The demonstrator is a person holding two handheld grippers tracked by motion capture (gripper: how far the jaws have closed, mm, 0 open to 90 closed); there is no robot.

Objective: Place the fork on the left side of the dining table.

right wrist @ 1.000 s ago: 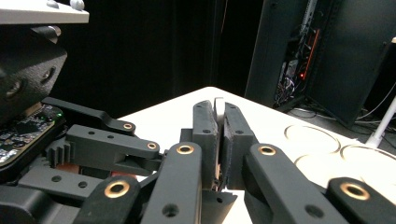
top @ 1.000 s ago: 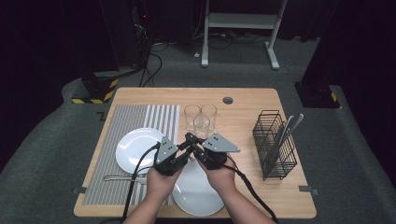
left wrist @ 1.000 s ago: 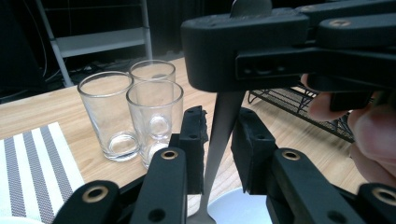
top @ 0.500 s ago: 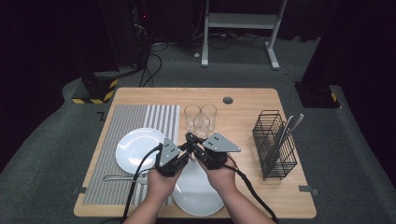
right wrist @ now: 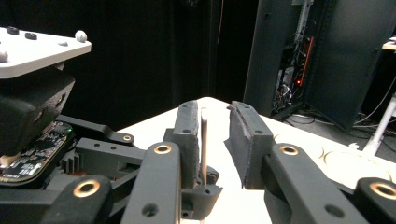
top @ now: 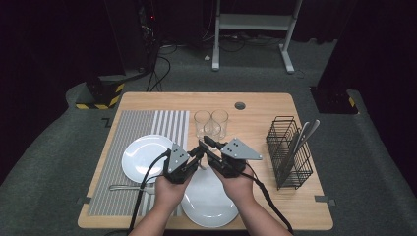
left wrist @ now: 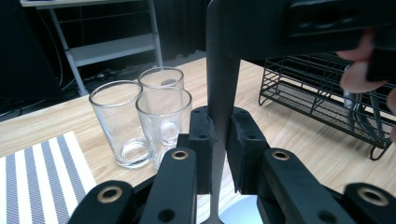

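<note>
Black left gripper (top: 198, 150) clamping utensil handle (left wrist: 221, 100), right gripper (top: 205, 145) crossing, jaws apart.

This was a lab or recording studio: black curtains (top: 49, 49) closed in a lone wooden table (top: 255, 105) on grey carpet (top: 54, 162), with hazard-striped equipment bases (top: 101, 96), cables (top: 160, 66) and an electronics rack (right wrist: 303, 60) behind.

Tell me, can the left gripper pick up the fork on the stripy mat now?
Probably not yet. The left gripper is shut on a thin utensil, so its jaws are full, though the fork lies uncovered near that hand.
</note>
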